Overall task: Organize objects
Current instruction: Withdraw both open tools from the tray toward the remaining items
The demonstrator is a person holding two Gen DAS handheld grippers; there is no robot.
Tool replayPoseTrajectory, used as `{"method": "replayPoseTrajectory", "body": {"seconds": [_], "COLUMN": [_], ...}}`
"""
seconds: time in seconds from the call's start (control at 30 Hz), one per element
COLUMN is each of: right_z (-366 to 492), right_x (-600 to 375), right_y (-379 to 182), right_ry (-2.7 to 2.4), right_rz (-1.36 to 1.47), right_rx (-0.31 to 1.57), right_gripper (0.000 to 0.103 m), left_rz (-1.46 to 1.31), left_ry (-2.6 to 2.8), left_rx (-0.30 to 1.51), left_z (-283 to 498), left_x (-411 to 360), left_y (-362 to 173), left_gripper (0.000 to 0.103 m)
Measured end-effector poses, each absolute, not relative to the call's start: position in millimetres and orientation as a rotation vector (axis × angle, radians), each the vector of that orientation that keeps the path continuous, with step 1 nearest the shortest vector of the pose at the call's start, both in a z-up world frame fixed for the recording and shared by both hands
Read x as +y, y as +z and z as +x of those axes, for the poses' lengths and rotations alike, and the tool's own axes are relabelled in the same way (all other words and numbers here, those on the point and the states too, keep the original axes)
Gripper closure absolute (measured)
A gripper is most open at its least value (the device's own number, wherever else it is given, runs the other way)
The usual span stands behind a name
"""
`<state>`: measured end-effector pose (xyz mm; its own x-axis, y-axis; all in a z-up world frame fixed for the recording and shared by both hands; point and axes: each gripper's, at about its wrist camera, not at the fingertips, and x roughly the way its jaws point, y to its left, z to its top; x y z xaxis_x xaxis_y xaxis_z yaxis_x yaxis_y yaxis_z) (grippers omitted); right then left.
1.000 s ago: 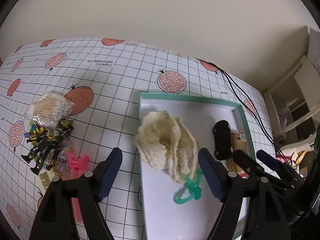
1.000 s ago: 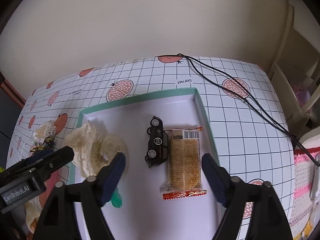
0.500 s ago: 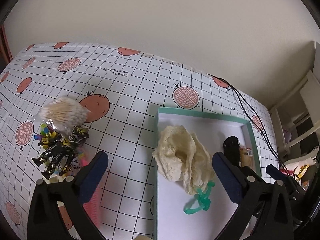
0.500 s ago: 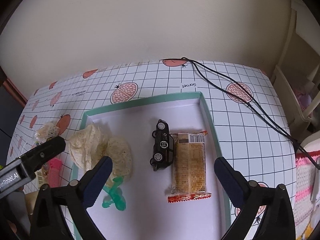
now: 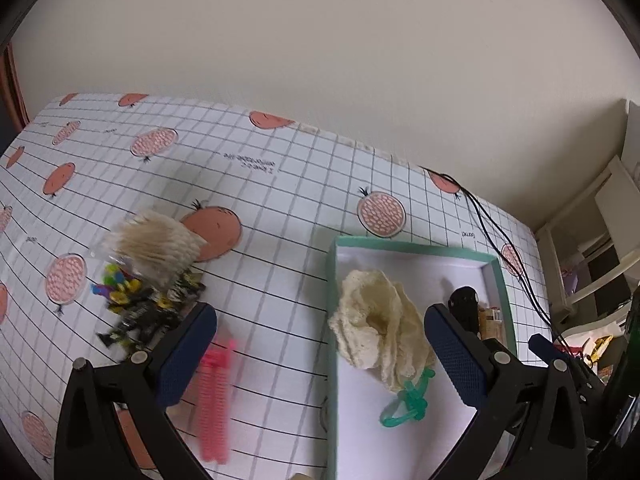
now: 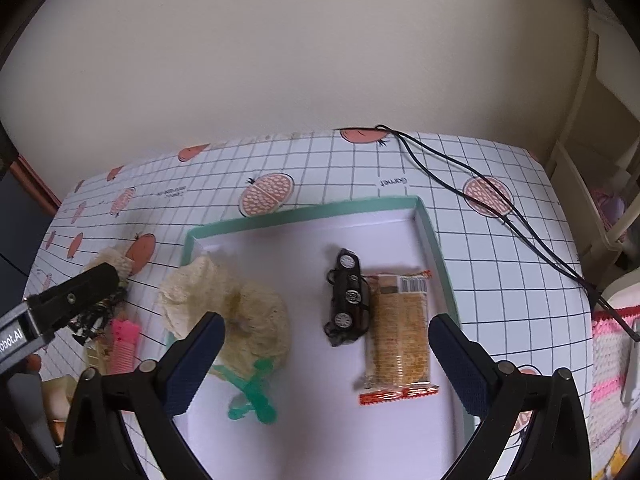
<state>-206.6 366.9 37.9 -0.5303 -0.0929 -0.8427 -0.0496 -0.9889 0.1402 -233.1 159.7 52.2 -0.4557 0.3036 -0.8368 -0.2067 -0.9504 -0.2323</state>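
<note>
Both grippers have pulled back and widened: the left gripper (image 5: 318, 354) and right gripper (image 6: 326, 360) now hang with fingers spread apart, empty. The lace cloth (image 5: 380, 322), green ring (image 6: 252, 396), toy car (image 6: 348, 300) and biscuit pack (image 6: 398, 336) stay inside the teal box (image 6: 304, 210). The cotton swabs (image 5: 154, 246), figure (image 5: 150, 314) and pink comb (image 5: 214, 396) remain on the table to its left.

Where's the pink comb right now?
The pink comb lies on the tablecloth outside the tray's left wall, just below the black-and-yellow toy figure, in the left wrist view.
</note>
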Motion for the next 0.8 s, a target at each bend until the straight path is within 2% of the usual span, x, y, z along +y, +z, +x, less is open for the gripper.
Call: {"method": "replayPoseTrajectory", "body": {"seconds": [0.43,0.8], "right_z": [-207.0,-211.1], "right_x": [303.9,229.8], "right_y": [65.1,62.1], "right_ry": [-2.680,-2.593], "right_rz": [1.402,1.372], "right_rx": [-0.187,-0.107], "right_gripper": [0.000,0.001], "left_rz": [-1.331,-1.345], "left_ry": [2.593,2.703], "left_rx": [-0.270,-0.372], "left_z": [-245.8,-255.9], "left_x": [59.4,-22.6], "left_y": [99.8,108.1], "left_gripper": [0.000,0.000]}}
